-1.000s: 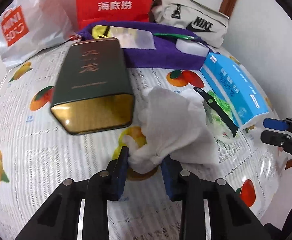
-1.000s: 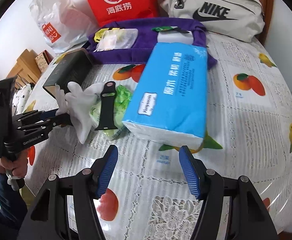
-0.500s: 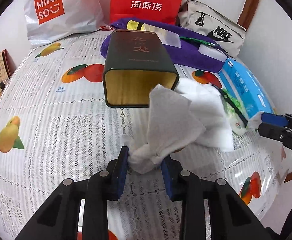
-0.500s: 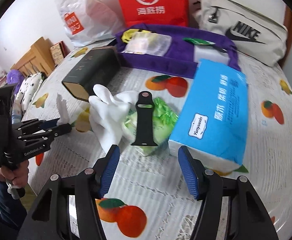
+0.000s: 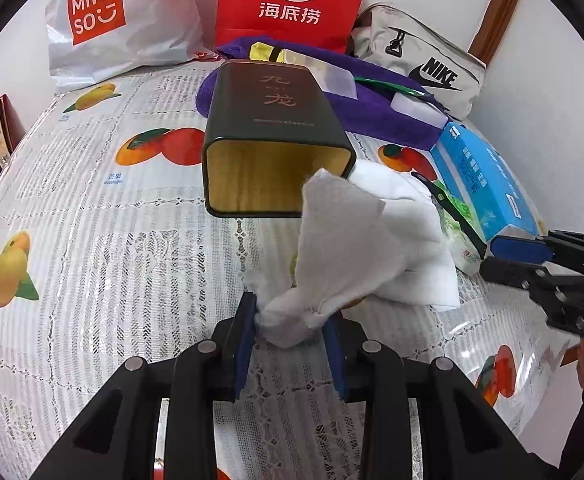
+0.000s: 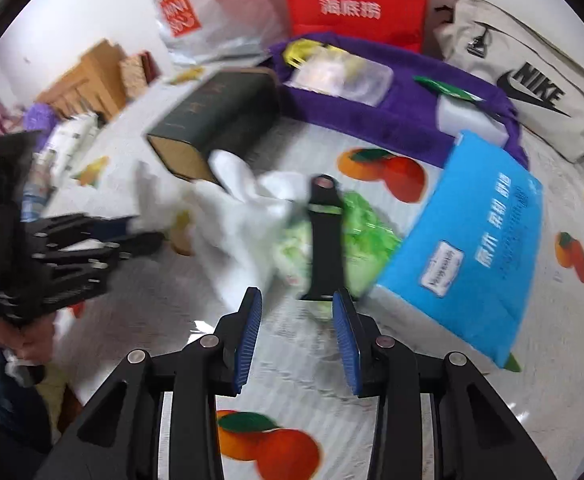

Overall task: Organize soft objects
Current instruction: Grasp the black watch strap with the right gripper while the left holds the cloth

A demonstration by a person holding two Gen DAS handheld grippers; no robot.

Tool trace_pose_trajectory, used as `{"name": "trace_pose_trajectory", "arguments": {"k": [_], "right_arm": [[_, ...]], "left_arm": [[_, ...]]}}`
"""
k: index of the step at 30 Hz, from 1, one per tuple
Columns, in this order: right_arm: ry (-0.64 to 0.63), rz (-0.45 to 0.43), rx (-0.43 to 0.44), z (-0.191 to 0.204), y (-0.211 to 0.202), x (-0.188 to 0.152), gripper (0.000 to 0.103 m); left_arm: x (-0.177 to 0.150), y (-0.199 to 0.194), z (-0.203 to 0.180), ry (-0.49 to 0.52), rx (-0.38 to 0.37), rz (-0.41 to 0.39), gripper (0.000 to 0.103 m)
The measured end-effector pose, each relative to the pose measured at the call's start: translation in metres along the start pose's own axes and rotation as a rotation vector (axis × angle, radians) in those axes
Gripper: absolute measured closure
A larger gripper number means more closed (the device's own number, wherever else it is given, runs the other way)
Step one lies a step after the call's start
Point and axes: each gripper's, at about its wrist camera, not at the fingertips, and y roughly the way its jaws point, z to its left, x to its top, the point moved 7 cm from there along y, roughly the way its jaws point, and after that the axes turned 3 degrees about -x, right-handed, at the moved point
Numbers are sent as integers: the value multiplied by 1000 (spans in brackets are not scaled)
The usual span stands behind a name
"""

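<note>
- The surface (image 5: 92,208) is draped in a glossy lace-patterned cloth printed with oranges and mangoes.
- A red paper bag (image 5: 292,0) and a crinkled white plastic bag (image 5: 124,20) stand at the far edge, with a beige fabric pouch (image 5: 420,64) beside them.
- A plush purple towel (image 5: 376,112) lies in front of the bags, carrying small clear packets.
- A dark green rectangular tin (image 5: 272,120) with rounded corners lies on its side, its golden open end facing the left wrist camera.
- A blue soft pack of tissues (image 6: 476,240) lies flat to the right of the tin.
- The white cloth (image 5: 344,240), soft and crumpled, rises from the left tool to a peak that overlaps the tin's mouth; the rest of it trails onto the surface beside the tissues.
- A crinkly green plastic packet (image 6: 364,232) sits between the cloth and the tissues, with a smooth black watch strap (image 6: 324,240) lying across it.
- The left tool (image 5: 290,332) has its blue ribbed pads pinching a bunched corner of the white cloth.
- The right tool (image 6: 296,336) has its pads spread with nothing between them, just in front of the strap's near end; this view is motion-blurred.
</note>
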Motion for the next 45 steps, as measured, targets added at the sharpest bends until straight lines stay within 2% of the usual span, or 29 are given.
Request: {"name": "trace_pose_trajectory", "arguments": {"k": [2,6,13,16,19,24,26,30,38,40,41,45], "right_arm": [[28,17,-5,-11,2,-3,68],[139,43,82,-40,-1,-10,72],[236,41,104,-67,-8,-21,73],[185,28,88,-50,-10,-24,69],[126,7,126,-24,-12,-19,69],[49,-56,40,-5,-8,3,69],[49,-68,25,-6,-4,14,69],[62,-37,-11,-12,14,29,69],[88,-4,5,-15,39,41,69],[82,-6,9,-15,41,43,72],[77,-6,20,-15,42,45,80],[83,-10,46,-16,36,45,81]], "left_arm": [[-1,0,1,-2,-7,-2,72],[-1,0,0,3,1,-1,72],[0,1,-3,11,17,2,72],[0,2,-2,12,21,4,72],[0,3,-3,17,26,7,72],[0,3,-3,16,26,7,71],[0,3,-3,15,23,9,71],[1,3,-2,5,8,11,71],[8,8,-4,14,-1,21,70],[9,9,-4,15,-3,24,70],[9,9,-4,13,-5,26,70],[10,9,-4,6,-3,30,70]]}}
